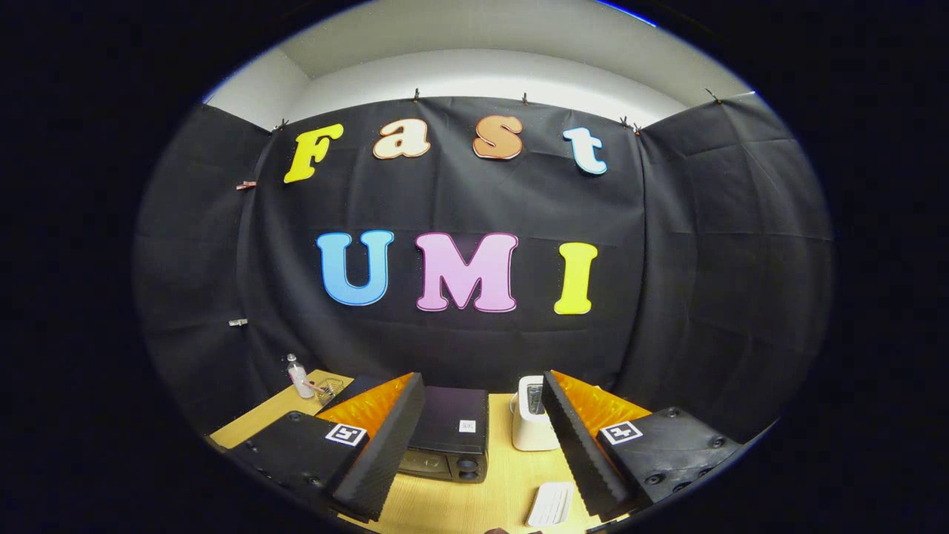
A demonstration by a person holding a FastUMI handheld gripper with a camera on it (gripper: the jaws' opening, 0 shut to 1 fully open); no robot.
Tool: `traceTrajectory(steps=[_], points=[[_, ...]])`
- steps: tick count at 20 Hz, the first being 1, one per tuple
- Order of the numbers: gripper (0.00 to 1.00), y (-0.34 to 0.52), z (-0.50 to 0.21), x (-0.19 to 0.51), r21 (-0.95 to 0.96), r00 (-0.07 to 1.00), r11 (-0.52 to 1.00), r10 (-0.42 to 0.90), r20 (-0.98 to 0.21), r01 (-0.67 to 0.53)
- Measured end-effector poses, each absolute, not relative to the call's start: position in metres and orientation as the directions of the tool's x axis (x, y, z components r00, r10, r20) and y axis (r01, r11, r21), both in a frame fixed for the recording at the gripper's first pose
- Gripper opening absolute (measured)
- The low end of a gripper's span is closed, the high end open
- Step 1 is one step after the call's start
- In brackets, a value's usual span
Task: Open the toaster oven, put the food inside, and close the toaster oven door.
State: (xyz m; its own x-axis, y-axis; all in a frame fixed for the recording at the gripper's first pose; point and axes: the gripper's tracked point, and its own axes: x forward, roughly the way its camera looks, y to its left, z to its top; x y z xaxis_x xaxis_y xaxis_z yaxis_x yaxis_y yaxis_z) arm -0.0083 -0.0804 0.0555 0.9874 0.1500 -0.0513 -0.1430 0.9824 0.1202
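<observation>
A black toaster oven (448, 434) stands on the wooden table (482, 497), just ahead of my fingers and partly behind the left one; its door looks shut. My gripper (474, 489) hangs high above the table, open, with nothing between its fingers. A pale ridged piece that may be the food (551, 504) lies on the table near the right finger (582, 452).
A white pop-up toaster (532, 423) stands to the right of the oven. At the table's far left corner are a small clear bottle (299, 376) and a wire basket (328, 388). Black cloth walls close the booth behind and at the sides.
</observation>
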Motion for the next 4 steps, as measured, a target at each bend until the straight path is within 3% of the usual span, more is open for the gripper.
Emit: traceTrajectory(steps=[4], points=[[0.98, -0.0796, 0.0491, -0.0045, 0.119, 0.986, 0.981, 0.158, -0.054, -0.151]])
